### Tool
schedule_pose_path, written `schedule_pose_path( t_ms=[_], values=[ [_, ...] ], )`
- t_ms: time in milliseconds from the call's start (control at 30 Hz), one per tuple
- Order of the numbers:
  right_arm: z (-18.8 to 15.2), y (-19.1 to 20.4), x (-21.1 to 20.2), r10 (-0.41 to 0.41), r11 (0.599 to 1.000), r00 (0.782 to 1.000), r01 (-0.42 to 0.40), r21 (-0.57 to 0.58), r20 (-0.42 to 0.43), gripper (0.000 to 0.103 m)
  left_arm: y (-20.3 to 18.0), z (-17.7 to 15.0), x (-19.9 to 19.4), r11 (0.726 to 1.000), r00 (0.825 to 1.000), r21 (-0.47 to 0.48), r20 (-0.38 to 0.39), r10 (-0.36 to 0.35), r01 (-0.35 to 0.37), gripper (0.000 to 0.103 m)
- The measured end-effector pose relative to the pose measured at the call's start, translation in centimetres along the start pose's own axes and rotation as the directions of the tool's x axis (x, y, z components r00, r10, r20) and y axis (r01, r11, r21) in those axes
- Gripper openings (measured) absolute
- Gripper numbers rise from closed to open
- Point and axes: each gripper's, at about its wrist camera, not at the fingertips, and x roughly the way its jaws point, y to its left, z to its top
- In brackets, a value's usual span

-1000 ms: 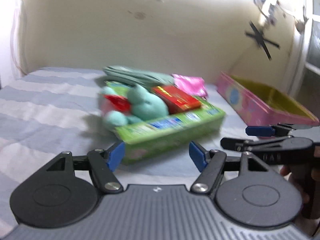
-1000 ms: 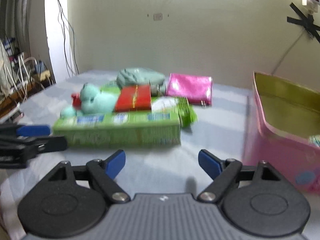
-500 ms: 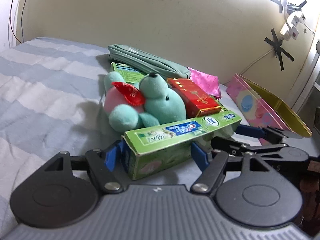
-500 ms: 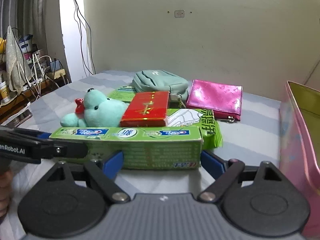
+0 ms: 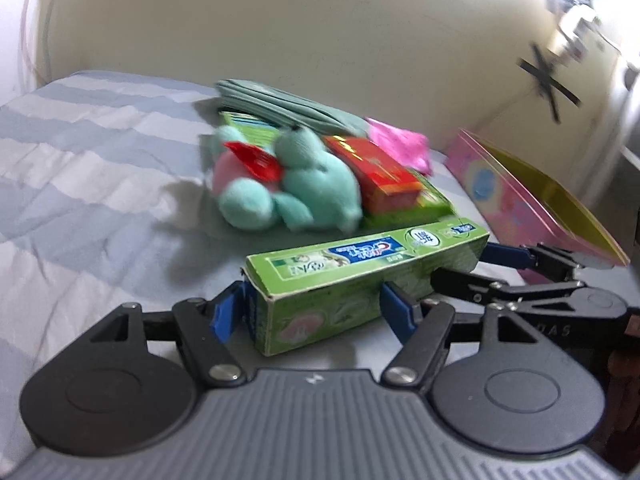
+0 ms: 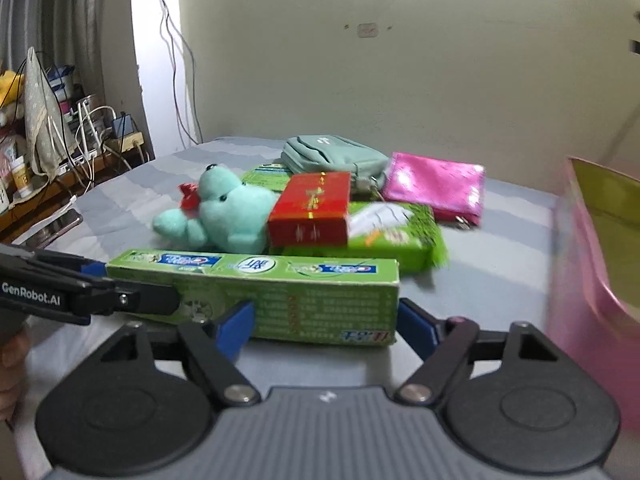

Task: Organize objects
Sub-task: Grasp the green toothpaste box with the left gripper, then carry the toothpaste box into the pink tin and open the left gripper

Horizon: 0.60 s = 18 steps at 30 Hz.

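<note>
Bedding [image 5: 92, 184] in grey and white stripes carries every item. Pink tin [image 5: 532, 196], open-topped with a yellow interior, sits at 3 o'clock in the left wrist view. Toothpaste box [image 6: 280, 296], long and green, lies at centre front, apart from the pile. Pile at 12 o'clock: green packet [image 6: 400, 236] under a red box [image 6: 312, 208], teal plush toy [image 6: 228, 216] beside them, teal pouch [image 6: 332, 156] and pink purse [image 6: 436, 184] behind.

Left gripper [image 5: 312, 312] straddles one end of the toothpaste box, jaws closing; one blue pad touches the end, the other stands just beside the long side. Right gripper [image 6: 324, 324] straddles the opposite end, jaws closing; both pads appear to meet the carton, but a firm grip cannot be told.
</note>
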Motion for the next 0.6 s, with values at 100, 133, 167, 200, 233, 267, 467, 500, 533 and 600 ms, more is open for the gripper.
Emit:
schedule_pose_path(
  t_ms=[100,133,167,200,233,267,467,500,533,600],
  values=[
    [-2.2,0.1,-3.2,-0.045,0.998,0.999,0.044,0.051,0.019,0.074,-1.7,-1.2,-0.9,0.996,0.998,0.070,-0.021,-0.054,0.055,0.074],
    [-3.0,-0.1,-4.4,-0.067,0.995,0.997,0.064,0.076,0.029,0.074,-2.5,-1.5,-1.0,0.993,0.997,0.095,-0.031,-0.073,0.076,0.074],
    [-3.6,-0.3,-5.5,-0.090,0.991,0.995,0.086,0.099,0.038,0.074,-3.4,-1.7,-1.0,0.989,0.996,0.116,-0.038,-0.086,0.089,0.074],
    [-4.0,-0.5,-6.4,-0.114,0.988,0.992,0.108,0.112,0.050,0.074,-4.2,-1.7,-0.9,0.985,0.994,0.137,-0.042,-0.101,0.106,0.074],
    [-4.3,-0.7,-7.6,-0.149,0.982,0.986,0.140,0.125,0.071,0.074,-5.2,-1.6,-0.8,0.980,0.992,0.157,-0.043,-0.118,0.123,0.074],
    [-4.5,-1.0,-8.6,-0.180,0.977,0.979,0.166,0.135,0.092,0.074,-6.2,-1.3,-0.7,0.974,0.990,0.176,-0.040,-0.136,0.141,0.075],
    [-3.9,-4.1,-14.2,-0.362,0.927,0.905,0.324,0.188,0.224,0.074,-12.7,1.7,0.1,0.926,0.971,0.301,0.005,-0.240,0.227,0.077],
    [-3.7,-4.8,-15.0,-0.386,0.918,0.890,0.344,0.199,0.241,0.074,-13.9,2.2,0.3,0.918,0.967,0.318,0.012,-0.256,0.239,0.077],
    [-3.7,-5.5,-15.6,-0.405,0.910,0.879,0.359,0.210,0.252,0.074,-15.0,2.7,0.6,0.909,0.963,0.333,0.016,-0.271,0.250,0.077],
    [-3.4,-7.2,-16.5,-0.442,0.892,0.856,0.389,0.229,0.269,0.074,-17.0,3.7,1.6,0.893,0.954,0.360,0.022,-0.298,0.271,0.078]
  ],
)
